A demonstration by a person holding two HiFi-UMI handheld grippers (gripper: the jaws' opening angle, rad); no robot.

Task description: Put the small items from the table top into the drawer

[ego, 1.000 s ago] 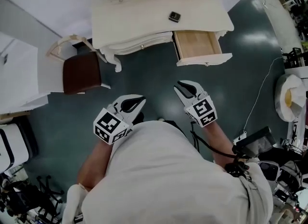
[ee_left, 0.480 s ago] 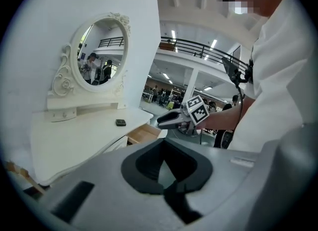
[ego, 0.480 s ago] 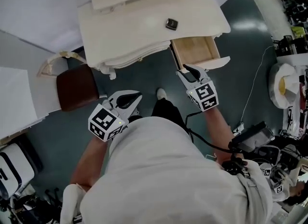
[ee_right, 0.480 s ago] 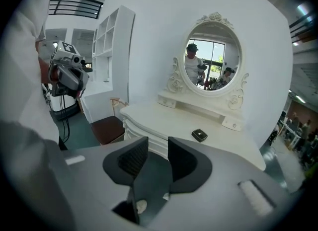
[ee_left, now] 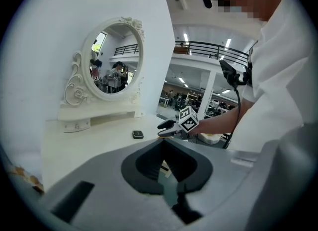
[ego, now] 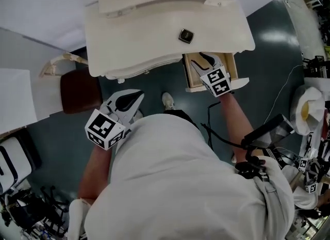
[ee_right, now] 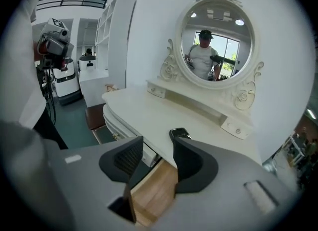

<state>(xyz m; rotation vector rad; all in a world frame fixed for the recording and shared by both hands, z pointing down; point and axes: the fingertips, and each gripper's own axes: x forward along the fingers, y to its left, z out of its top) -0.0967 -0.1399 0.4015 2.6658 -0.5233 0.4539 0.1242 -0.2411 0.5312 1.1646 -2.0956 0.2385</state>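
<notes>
A small dark item (ego: 186, 35) lies on the cream dressing table (ego: 144, 32), just behind the open wooden drawer (ego: 192, 79). My right gripper (ego: 202, 60) hangs over the drawer. Its jaws have just been opening and hold nothing. In the right gripper view the drawer's bottom (ee_right: 156, 190) shows through the right gripper (ee_right: 156, 145), with the dark item (ee_right: 180, 134) just beyond the right-hand fingertip. My left gripper (ego: 139, 97) is off the table's front edge, above the floor, its tips together and empty. The left gripper view shows the left gripper (ee_left: 163, 140), the item (ee_left: 137, 134) and the right gripper (ee_left: 161, 129).
A brown stool (ego: 80, 90) stands left of the table, near my left gripper. An oval mirror (ee_right: 217, 31) rises at the table's back. A cable (ego: 278, 99) and equipment (ego: 309, 110) lie on the floor to the right. My foot (ego: 167, 99) is near the table's front.
Both grippers have moved toward the dressing table. The right one went from above the floor to over the open drawer, with its jaws wider apart. The left stays short of the table edge.
</notes>
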